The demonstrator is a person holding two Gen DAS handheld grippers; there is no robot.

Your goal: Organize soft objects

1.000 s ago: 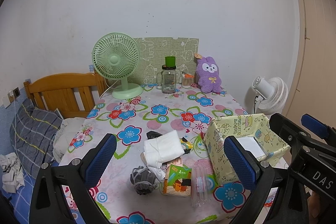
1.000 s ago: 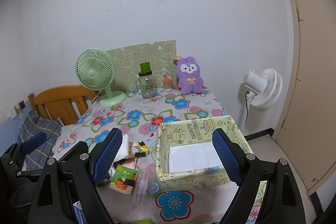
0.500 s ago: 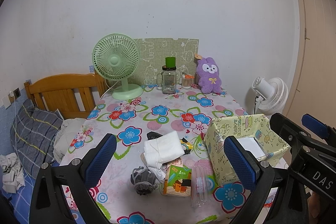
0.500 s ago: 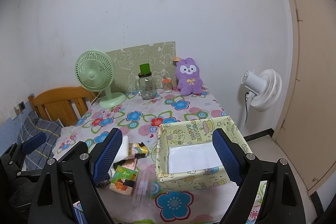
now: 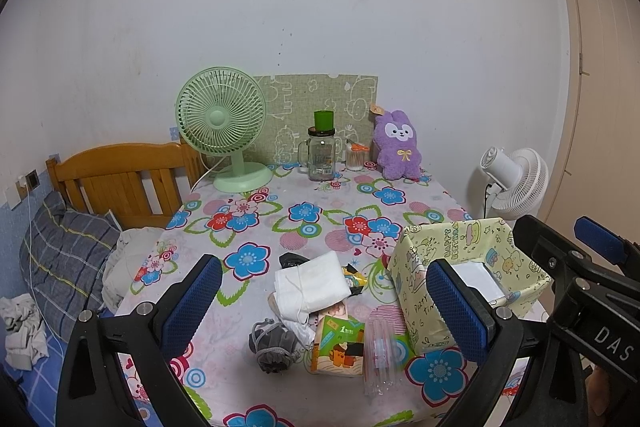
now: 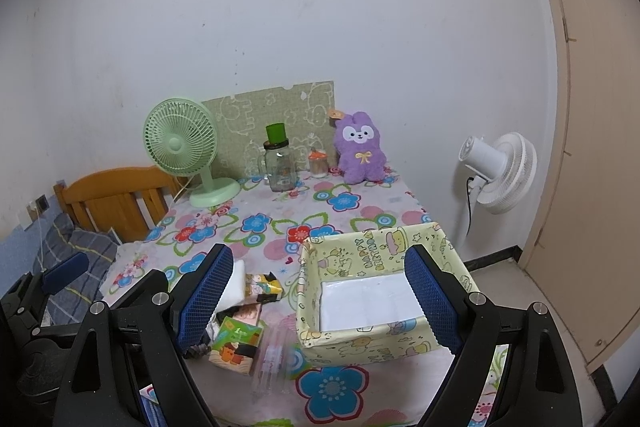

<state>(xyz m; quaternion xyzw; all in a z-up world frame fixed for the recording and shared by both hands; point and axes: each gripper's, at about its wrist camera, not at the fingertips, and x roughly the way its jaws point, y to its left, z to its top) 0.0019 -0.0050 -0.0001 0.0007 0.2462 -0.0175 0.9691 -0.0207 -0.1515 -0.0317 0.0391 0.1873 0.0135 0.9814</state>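
On the flowered tablecloth lies a small heap: a folded white cloth [image 5: 310,285], a grey drawstring pouch [image 5: 273,343], a green tissue pack [image 5: 336,345] and a clear plastic sleeve [image 5: 378,357]. To their right stands a yellow patterned box [image 5: 460,269] with a white bottom [image 6: 370,301]. A purple plush rabbit [image 5: 397,145] sits at the far edge. My left gripper [image 5: 324,311] hangs open above the heap, nothing between its blue pads. My right gripper [image 6: 318,301] is open too, framing the box [image 6: 376,291] from the near side.
A green desk fan [image 5: 224,127], a glass jar with a green lid [image 5: 321,153] and a small cup stand at the back by a green mat. A wooden bed headboard [image 5: 116,179] and pillow lie left. A white floor fan [image 5: 514,181] and a door are to the right.
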